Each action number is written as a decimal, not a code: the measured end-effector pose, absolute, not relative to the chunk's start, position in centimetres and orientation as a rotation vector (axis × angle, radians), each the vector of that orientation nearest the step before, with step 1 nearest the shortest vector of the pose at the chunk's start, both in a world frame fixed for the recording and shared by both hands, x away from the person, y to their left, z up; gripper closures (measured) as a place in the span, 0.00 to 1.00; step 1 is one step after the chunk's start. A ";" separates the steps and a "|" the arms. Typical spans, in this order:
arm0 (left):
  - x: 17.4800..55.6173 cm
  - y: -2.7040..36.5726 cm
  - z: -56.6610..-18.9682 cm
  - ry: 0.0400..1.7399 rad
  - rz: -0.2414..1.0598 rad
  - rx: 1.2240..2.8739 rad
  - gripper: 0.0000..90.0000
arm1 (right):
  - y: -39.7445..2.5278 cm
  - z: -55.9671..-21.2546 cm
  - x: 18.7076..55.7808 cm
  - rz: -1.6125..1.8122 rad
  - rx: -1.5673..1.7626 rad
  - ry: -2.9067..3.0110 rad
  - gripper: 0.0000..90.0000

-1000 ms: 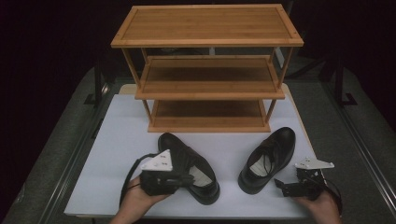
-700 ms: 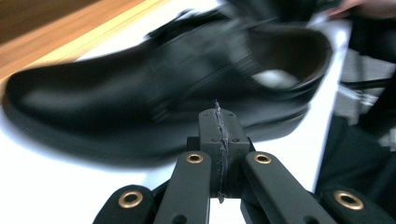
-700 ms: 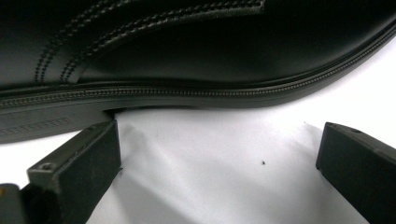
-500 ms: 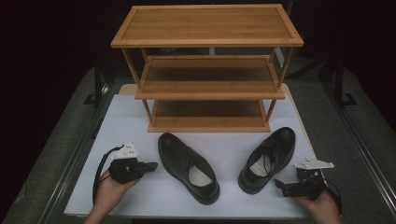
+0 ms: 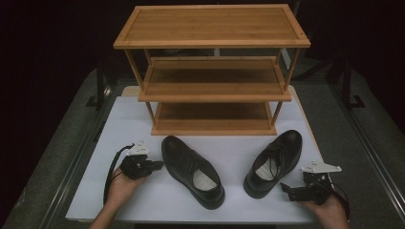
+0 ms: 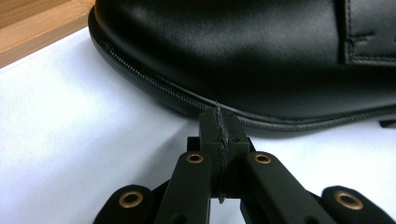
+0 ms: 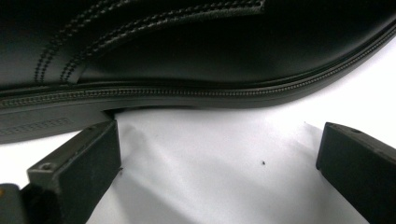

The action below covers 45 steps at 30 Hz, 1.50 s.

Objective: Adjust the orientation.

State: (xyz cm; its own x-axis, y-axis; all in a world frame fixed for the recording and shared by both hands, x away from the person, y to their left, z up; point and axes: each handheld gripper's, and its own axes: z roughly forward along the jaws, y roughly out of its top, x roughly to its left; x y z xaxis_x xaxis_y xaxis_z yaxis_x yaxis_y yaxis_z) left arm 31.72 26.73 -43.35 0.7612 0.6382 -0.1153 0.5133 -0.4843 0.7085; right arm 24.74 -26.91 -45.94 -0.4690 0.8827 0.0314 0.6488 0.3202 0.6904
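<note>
While both black dress shoes (image 5: 193, 171) sit untouched on the desk (image 5: 143, 119), left gripper (image 5: 156, 165) jaws are pressed together, right gripper (image 5: 286, 188) jaws spread wide.

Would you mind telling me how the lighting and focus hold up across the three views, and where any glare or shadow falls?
High view: white table bright, surroundings near black, fairly sharp. Left gripper view: soft glare on the left shoe, whose welt stitching is crisp; the shut left gripper looks sharp too. Right gripper view: the right shoe is mostly dark and casts a shadow beneath; the open right gripper looks slightly soft.
</note>
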 end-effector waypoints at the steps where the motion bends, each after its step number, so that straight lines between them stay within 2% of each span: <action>1: 31.9 26.6 -43.4 0.856 0.210 2.188 1.00 | -26.9 -45.9 24.7 0.922 1.366 2.240 0.00; 16: 34.6 24.7 -43.5 0.864 0.227 2.195 1.00 | -26.9 -46.0 24.8 0.922 1.363 2.239 0.00; 33: 38.4 19.9 -43.5 0.799 0.244 2.219 1.00 | -26.9 -46.0 24.7 0.923 1.362 2.239 0.00; 45: 38.2 20.6 -43.1 0.815 0.223 2.202 1.00 | -26.9 -46.0 24.7 0.924 1.362 2.239 0.00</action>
State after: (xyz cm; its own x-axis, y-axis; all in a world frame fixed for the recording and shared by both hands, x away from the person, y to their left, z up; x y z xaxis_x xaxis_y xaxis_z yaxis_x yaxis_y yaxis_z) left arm 38.18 20.58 -43.14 0.7806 0.6180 -0.0929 0.4845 -0.5044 0.7147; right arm 24.74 -26.92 -45.97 -0.4699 0.8822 0.0290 0.6461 0.3214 0.6923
